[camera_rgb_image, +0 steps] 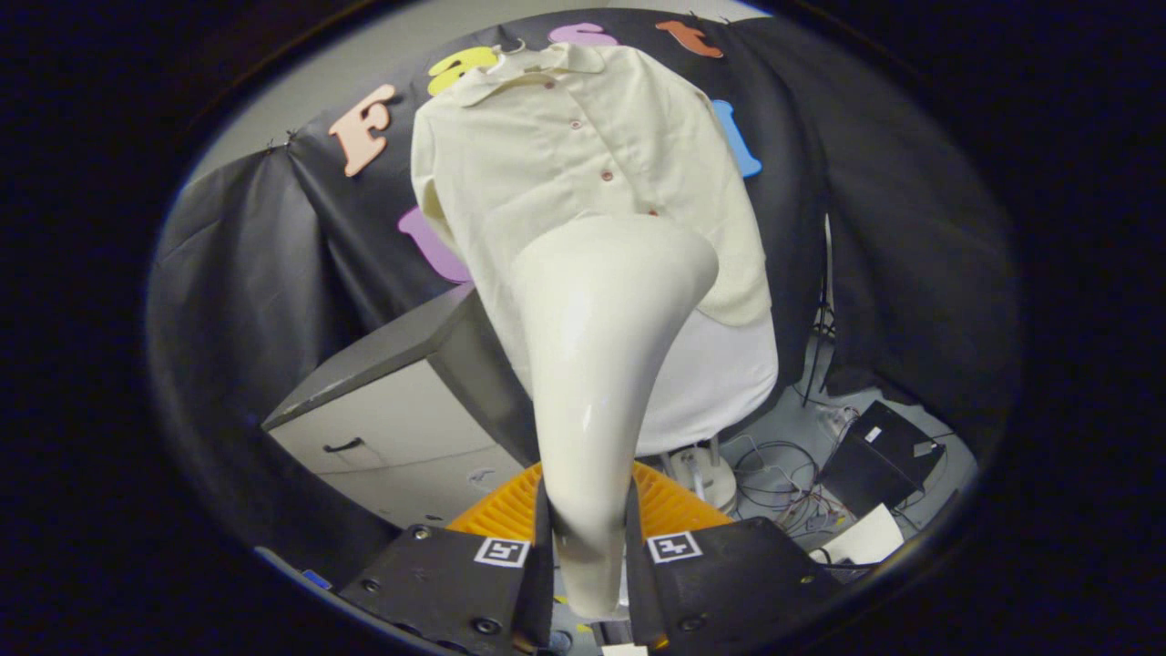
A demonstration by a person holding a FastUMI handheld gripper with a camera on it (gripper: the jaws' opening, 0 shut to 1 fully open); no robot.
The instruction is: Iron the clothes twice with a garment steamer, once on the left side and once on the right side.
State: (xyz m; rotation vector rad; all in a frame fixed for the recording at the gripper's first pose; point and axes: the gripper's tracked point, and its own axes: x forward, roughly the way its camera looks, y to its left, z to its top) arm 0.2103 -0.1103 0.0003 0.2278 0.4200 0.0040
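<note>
The gripper (588,547) is clamped on the garment steamer (601,364): both fingers press against the narrow handle, one on each side. From the fingers the steamer rises toward 12 o'clock and widens into a broad, glossy cream head.

The shirt (583,155), pale cream with a collar and a row of small reddish buttons, hangs on a hanger (510,50) against the booth's black cloth wall (874,200). It lies directly beyond the steamer head, at 12 o'clock from the fingers. The head covers the shirt's lower middle section; whether the head touches the fabric cannot be told. Below the shirt's hem a white panel (720,374) continues downward, partly hidden by the steamer.

Surrounding items:
- At 10 o'clock from the fingers: a grey-topped cabinet (383,410) with a light front and a dark drawer handle (343,445). Its near corner sits just beside the steamer's neck and the shirt's lower left edge.
- Just behind the fingers: an orange ribbed object (674,506), showing on both sides of the handle.
- At 1 o'clock, on the floor: a white round stand base (706,474).
- At 2 o'clock: tangled cables (783,483), a black box (879,451) and a white sheet (865,538).
</note>
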